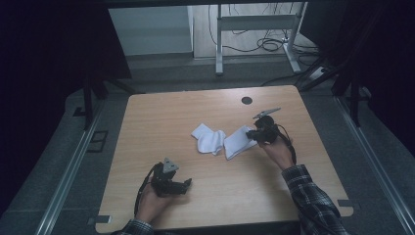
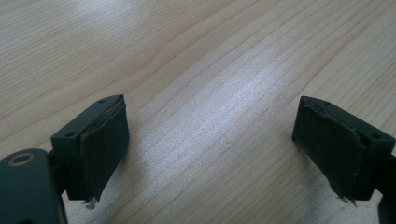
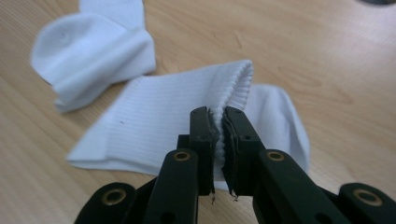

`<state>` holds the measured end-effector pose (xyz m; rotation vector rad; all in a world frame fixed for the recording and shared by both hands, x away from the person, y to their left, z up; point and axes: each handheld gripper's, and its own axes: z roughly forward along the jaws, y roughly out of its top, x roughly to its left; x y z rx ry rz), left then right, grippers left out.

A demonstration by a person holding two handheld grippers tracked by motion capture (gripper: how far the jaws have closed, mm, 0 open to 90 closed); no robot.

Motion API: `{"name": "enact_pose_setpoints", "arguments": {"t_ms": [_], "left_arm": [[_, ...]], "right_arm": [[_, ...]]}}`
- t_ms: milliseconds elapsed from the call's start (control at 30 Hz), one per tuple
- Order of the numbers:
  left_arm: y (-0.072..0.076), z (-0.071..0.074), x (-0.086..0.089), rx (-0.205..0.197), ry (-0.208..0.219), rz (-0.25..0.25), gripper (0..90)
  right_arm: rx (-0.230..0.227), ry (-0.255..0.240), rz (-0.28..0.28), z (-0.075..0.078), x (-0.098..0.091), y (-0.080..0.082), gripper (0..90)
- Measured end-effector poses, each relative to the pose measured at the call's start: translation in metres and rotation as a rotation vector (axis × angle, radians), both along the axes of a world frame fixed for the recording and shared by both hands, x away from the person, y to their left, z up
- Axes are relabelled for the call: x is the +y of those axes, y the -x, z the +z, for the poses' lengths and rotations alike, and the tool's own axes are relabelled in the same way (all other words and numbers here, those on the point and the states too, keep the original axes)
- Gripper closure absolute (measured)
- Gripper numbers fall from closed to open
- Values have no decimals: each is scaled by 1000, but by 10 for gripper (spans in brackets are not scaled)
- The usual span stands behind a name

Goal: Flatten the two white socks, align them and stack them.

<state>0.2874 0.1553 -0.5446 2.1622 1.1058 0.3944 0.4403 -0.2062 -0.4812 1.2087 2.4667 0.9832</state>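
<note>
A white ribbed sock (image 1: 238,142) lies near the middle of the wooden table (image 1: 161,122), and a second white sock (image 1: 208,138) lies bunched just left of it. My right gripper (image 1: 254,133) is shut on the cuff end of the ribbed sock (image 3: 154,126); its fingertips (image 3: 201,122) pinch the cuff's folded edge, which stands up between them. The bunched sock (image 3: 93,51) sits beyond, to the upper left in the right gripper view. My left gripper (image 1: 186,185) rests near the table's front left, open, with only bare wood between its pads (image 2: 105,144).
A round dark hole (image 1: 247,100) sits in the table near its far edge. Beyond the table stand metal desk legs (image 1: 219,44) with cables (image 1: 274,44) on the floor. Metal rails (image 1: 73,161) run along both sides.
</note>
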Motion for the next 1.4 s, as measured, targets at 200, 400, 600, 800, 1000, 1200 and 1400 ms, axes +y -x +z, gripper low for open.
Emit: {"name": "enact_pose_setpoints", "arguments": {"t_ms": [200,400,600,800,1000,1200,1400], "left_arm": [[0,0,0,2,-4,-2,111],[0,0,0,1,-4,-3,111],[0,0,0,-3,-2,0,111],[0,0,0,-1,-7,-4,111],[0,0,0,-5,-2,-1,111],[0,0,0,1,-4,0,111],[0,0,0,2,-5,6,112]], "right_arm": [[-36,-9,15,39,-2,4,815],[-82,-40,34,77,6,7,817],[-155,-74,69,123,18,15,820],[-240,-122,43,169,1,28,819],[-212,-112,-14,154,-33,27,816],[-125,-79,-69,106,-66,23,813],[-65,-43,-123,63,-95,27,809]]}}
